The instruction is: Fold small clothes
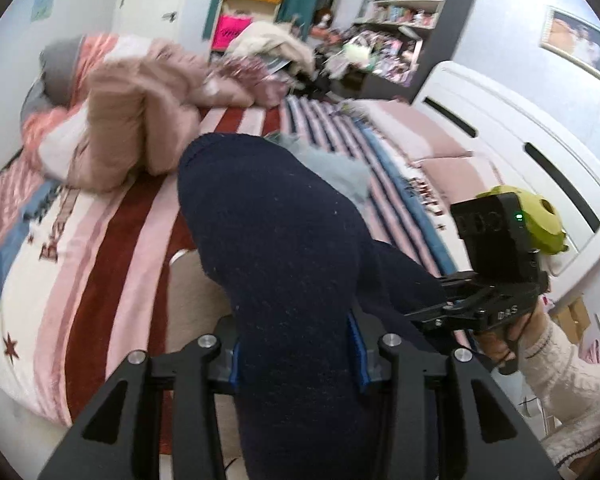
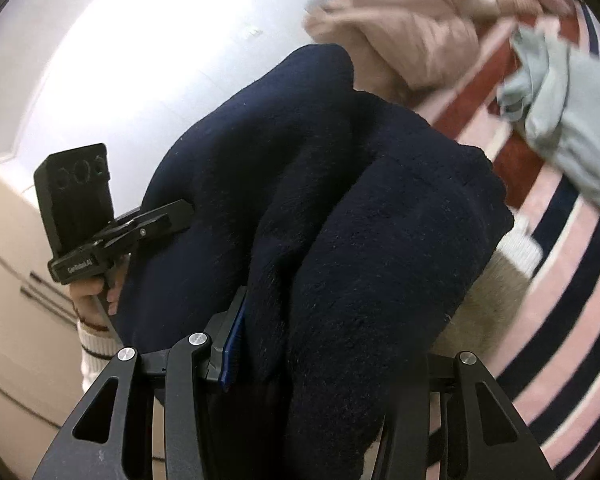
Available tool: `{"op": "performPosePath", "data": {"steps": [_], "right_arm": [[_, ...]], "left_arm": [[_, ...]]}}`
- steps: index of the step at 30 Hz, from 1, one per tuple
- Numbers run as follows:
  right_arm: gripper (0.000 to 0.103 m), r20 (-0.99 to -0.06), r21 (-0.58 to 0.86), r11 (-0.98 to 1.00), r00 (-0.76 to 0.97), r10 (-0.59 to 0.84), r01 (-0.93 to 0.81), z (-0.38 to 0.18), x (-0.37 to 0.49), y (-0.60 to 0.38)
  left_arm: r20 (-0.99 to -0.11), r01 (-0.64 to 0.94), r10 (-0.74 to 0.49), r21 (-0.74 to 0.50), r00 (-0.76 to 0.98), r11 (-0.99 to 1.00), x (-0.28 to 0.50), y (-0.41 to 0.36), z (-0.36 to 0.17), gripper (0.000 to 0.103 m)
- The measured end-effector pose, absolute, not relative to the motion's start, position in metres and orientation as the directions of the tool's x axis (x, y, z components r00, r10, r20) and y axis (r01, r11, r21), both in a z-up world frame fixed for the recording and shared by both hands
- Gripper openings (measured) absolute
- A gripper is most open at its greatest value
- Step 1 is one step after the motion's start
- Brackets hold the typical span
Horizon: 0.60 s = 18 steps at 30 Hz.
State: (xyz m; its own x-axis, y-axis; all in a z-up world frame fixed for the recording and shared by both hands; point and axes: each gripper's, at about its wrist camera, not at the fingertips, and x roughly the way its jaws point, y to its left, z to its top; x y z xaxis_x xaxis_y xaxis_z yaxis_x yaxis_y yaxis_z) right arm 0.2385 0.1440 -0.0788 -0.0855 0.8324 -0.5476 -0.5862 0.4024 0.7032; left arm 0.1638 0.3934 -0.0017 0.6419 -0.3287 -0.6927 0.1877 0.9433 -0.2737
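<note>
A navy knitted garment [image 1: 276, 248] is held up above the bed between both grippers. My left gripper [image 1: 298, 356] is shut on one part of it, its blue pads [image 1: 356, 354] pressed into the cloth. My right gripper [image 2: 284, 344] is shut on another part of the navy garment [image 2: 332, 208], which bunches in thick folds and hides the right fingertip. The right gripper also shows in the left wrist view [image 1: 432, 300], its tips buried in the cloth. The left gripper shows in the right wrist view [image 2: 180, 216] at the cloth's left edge.
The bed has a striped pink, red and white blanket [image 1: 112, 248]. A beige garment [image 1: 196, 292] lies under the navy one. A light grey-blue garment [image 2: 572, 128] and a heap of pink bedding [image 1: 140, 120] lie further back. A white headboard [image 1: 520, 140] and cluttered shelves [image 1: 404, 20] stand beyond.
</note>
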Motion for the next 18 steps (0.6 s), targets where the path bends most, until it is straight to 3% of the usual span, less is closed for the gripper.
{"op": "performPosePath", "data": {"steps": [8,18], "right_arm": [[0.04,-0.656,0.663,0.534,-0.065,0.752,-0.525,-0.126,0.257,0.163],[0.04,-0.648,0.637,0.534,-0.011,0.761,-0.556,-0.116,0.253,0.158]], "left_arm": [[-0.732,0.13,-0.396,-0.394,0.554,0.91,0.205,0.438,-0.092,0.044],[-0.657,0.239,-0.481,-0.427,0.58,0.872,0.203,0.423,-0.095,0.044]]}}
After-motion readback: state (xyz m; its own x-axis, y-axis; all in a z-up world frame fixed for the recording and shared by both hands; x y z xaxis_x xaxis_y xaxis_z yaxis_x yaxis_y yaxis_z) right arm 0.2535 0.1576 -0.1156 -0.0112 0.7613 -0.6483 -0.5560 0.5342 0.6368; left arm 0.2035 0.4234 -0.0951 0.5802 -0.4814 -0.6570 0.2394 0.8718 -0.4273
